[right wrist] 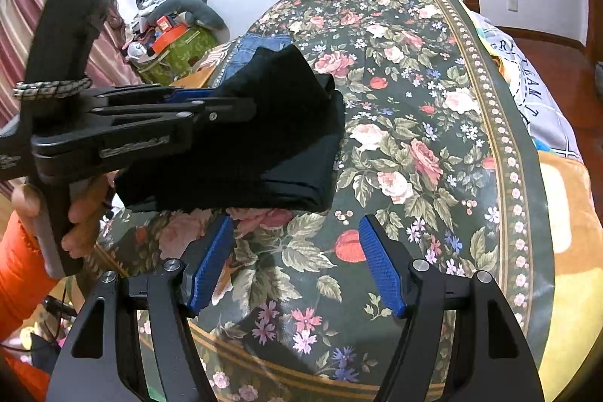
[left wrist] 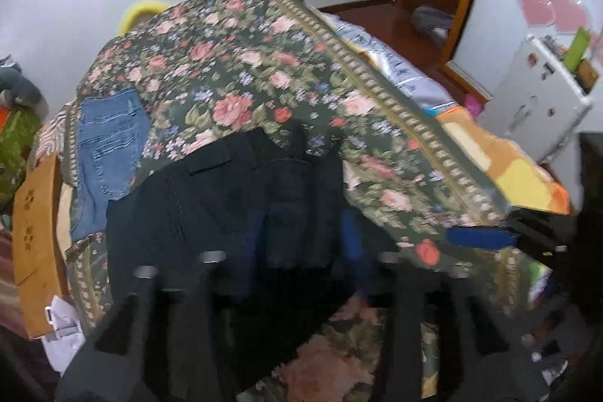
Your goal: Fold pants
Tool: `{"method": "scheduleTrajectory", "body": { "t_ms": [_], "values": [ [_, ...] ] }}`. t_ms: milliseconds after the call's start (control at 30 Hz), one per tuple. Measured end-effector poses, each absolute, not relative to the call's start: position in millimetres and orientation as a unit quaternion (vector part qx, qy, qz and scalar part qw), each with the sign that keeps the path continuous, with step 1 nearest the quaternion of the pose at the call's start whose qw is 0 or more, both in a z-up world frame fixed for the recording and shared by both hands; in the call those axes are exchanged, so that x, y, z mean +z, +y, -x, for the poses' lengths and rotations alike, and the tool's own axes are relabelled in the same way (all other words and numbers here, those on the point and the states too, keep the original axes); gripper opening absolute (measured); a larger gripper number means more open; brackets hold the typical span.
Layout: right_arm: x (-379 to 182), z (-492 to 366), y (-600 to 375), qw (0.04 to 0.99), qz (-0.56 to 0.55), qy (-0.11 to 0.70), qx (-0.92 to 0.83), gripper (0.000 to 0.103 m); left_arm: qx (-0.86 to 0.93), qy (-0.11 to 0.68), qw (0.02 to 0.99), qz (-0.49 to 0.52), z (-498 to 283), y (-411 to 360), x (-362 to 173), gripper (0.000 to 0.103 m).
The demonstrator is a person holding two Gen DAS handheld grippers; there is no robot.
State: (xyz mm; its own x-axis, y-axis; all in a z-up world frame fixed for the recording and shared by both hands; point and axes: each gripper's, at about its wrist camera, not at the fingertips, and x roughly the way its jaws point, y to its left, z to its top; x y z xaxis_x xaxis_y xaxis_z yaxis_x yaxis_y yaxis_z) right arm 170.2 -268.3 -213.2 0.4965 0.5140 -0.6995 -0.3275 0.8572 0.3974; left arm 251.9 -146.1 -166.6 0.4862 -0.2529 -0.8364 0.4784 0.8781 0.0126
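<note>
The black pants [right wrist: 264,138] lie partly folded on the floral bedspread [right wrist: 414,138]. In the right wrist view my left gripper [right wrist: 241,108] comes in from the left and is shut on the pants' near edge, holding a fold lifted. In the left wrist view the black pants [left wrist: 226,198] fill the middle and drape over my left gripper [left wrist: 301,213], hiding its fingers. My right gripper [right wrist: 296,259] is open and empty, its blue pads [right wrist: 211,266] just above the bedspread, in front of the pants. It shows at the right of the left wrist view [left wrist: 486,238].
Folded blue jeans [left wrist: 109,145] lie on the bed left of and beyond the black pants. A wooden board [left wrist: 34,243] stands at the bed's left edge. A white cabinet [left wrist: 535,100] stands to the right. Clutter piles [right wrist: 169,32] sit by the curtain.
</note>
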Motion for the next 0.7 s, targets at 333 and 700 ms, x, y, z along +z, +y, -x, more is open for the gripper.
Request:
{"method": "scheduleTrajectory", "body": {
  "t_ms": [333,700],
  "values": [
    [-211,-181,-242,0.852,-0.095,0.440,0.267,0.066,-0.126,0.376,0.908,-0.135,-290,-84,-122,0.095],
    [-217,-197,-209,0.837,-0.065,0.460,0.289,0.066,-0.028,0.525,0.839,-0.143,-415,8,-236,0.095]
  ]
}}
